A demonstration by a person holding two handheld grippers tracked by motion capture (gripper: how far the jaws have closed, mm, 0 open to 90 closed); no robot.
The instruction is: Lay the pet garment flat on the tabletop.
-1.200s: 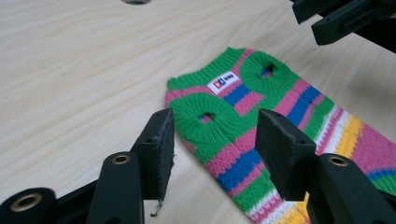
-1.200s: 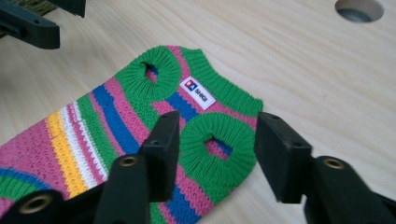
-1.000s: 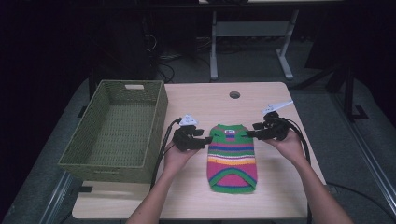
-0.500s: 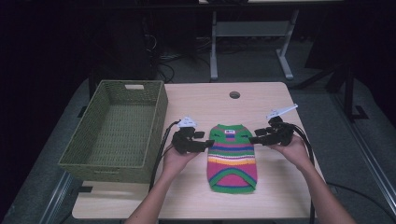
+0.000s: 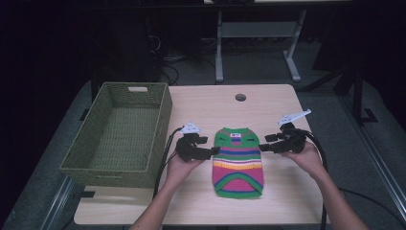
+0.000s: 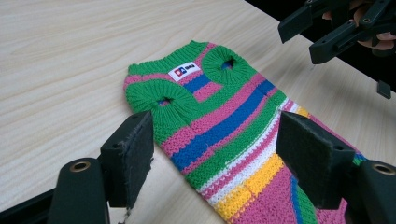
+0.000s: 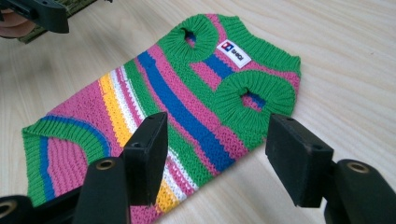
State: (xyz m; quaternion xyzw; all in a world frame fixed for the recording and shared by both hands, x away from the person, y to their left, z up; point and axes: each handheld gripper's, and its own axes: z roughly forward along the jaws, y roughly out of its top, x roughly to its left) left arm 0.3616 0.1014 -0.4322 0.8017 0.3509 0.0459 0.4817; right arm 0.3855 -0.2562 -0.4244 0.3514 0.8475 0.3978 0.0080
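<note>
The pale wooden surface (image 5: 282, 191) carries everything in front of you. On its left side sits a green woven basket (image 5: 119, 134), well apart from your work. Near the middle lies a small striped knitted sweater (image 5: 238, 160), spread flat with its neck end pointing away from you and its hem toward you; its bands run green, pink, blue, white and yellow, two round green-ribbed sleeve openings sit near the neck, and a small white label (image 6: 183, 71) is sewn between them.

Your left claw (image 5: 216, 151) sits at the sweater's left edge, level with the upper stripes, and your right claw (image 5: 262, 146) sits just off its right edge, opposite. Both are released: the jaws have just been opening, and in each gripper view the two black pads (image 6: 130, 156) stand wide apart, with the sweater's edge lying between them but not pinched. In the left gripper view, your right claw hangs beyond the far side of the garment.
</note>
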